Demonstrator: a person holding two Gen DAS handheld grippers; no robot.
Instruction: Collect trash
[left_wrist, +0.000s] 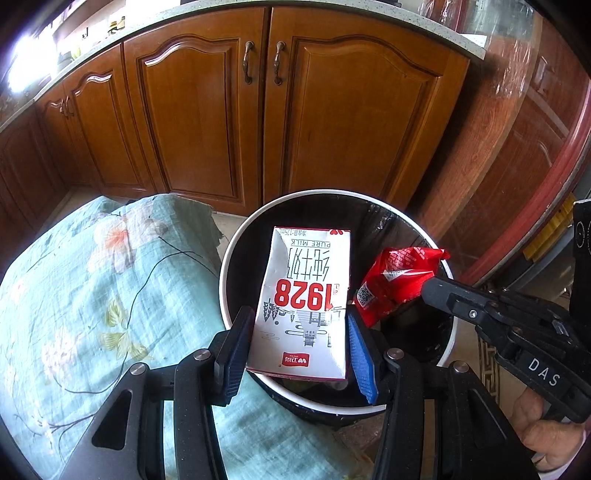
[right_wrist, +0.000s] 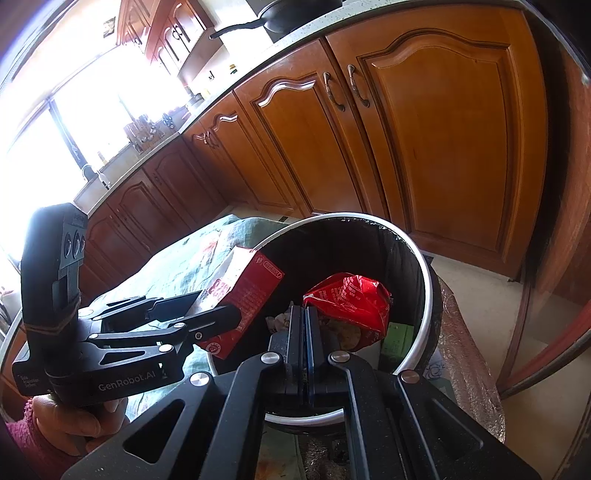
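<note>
Blue pads of the left gripper (left_wrist: 299, 339) clamp the flat sides of a white milk carton (left_wrist: 306, 295) printed in red, holding it tilted over the mouth of the trash bin (left_wrist: 236, 243), its lower edge above the bin's near rim. Just beside it, the right gripper (right_wrist: 306, 325) is pinched fully together on a corner of a crumpled red wrapper (right_wrist: 351, 299), which hangs inside the bin's circle, toward its far right wall, above scraps already lying at the bottom. Both pieces look ready to drop, so the step in hand is, I judge, the release. To do it well, carry the carton a little further toward the bin's centre first, since its near end sits over the rim on the side of the floral cloth (left_wrist: 92, 295) and could tip out onto it. Open the left jaws cleanly and wide so the carton slides off the pads without sticking. Let the wrapper go separately; being light, it may cling to the pads, so a slight shake over the bin's middle should help.
</note>
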